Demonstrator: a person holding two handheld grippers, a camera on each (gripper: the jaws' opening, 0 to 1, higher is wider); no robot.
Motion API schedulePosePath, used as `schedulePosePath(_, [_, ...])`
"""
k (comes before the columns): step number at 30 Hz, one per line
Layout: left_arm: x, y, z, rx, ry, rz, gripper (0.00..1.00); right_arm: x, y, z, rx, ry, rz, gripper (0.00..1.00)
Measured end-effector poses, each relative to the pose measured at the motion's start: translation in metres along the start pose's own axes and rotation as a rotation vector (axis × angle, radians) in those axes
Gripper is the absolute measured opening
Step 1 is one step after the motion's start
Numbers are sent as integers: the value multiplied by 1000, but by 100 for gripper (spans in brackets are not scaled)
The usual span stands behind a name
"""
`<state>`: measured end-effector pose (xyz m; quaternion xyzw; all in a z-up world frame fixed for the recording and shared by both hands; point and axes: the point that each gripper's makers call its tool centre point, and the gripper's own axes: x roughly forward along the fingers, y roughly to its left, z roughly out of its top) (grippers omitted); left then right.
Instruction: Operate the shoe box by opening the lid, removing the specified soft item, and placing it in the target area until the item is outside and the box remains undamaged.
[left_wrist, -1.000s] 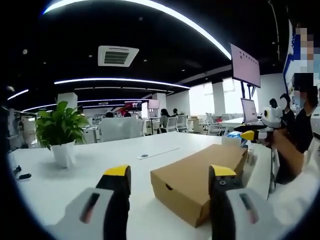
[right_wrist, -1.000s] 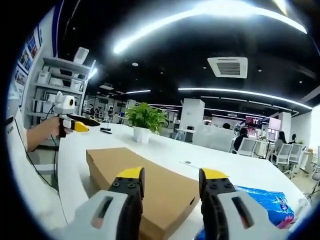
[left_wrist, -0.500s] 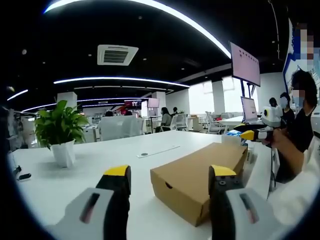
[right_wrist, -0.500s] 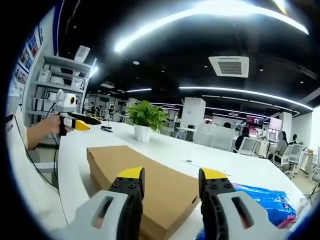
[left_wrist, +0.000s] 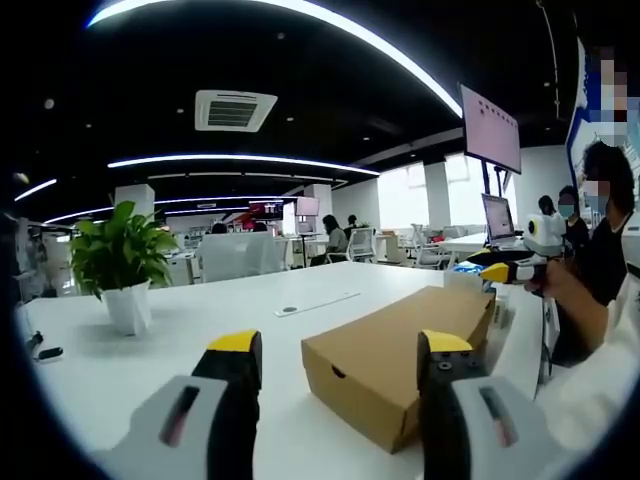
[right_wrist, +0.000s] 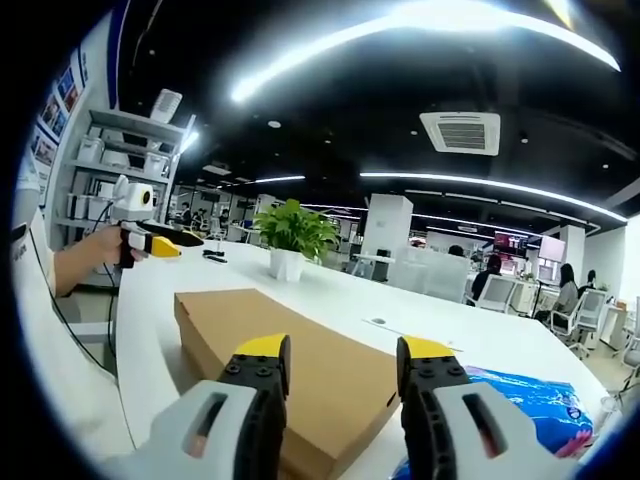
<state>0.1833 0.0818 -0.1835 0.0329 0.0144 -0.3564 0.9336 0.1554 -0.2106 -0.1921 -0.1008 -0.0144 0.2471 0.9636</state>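
Observation:
A closed brown cardboard shoe box (left_wrist: 395, 350) lies on the white table (left_wrist: 150, 350), lid down flat. In the left gripper view my left gripper (left_wrist: 340, 352) stands open, its jaws wide apart, just in front of the box's near corner, holding nothing. My right gripper (left_wrist: 500, 270) shows at the far right of that view, held in a hand above the table's edge. In the right gripper view the box (right_wrist: 290, 350) lies straight ahead under my open right gripper (right_wrist: 342, 352). The left gripper (right_wrist: 150, 245) appears at the left there, in a hand.
A potted green plant (left_wrist: 118, 268) in a white pot stands on the table at the left. A blue plastic packet (right_wrist: 530, 405) lies to the right of the box. Office desks, chairs, monitors and several people fill the background. A person stands at the right edge (left_wrist: 605, 240).
Nothing on the table has moved. The right gripper view has shifted very slightly, and the other gripper in each view has drifted a little.

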Motion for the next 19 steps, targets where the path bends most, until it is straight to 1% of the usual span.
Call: schedulePosePath(19, [0, 0, 1, -1, 0, 1, 64, 0, -1, -3, -21, 15, -6, 42])
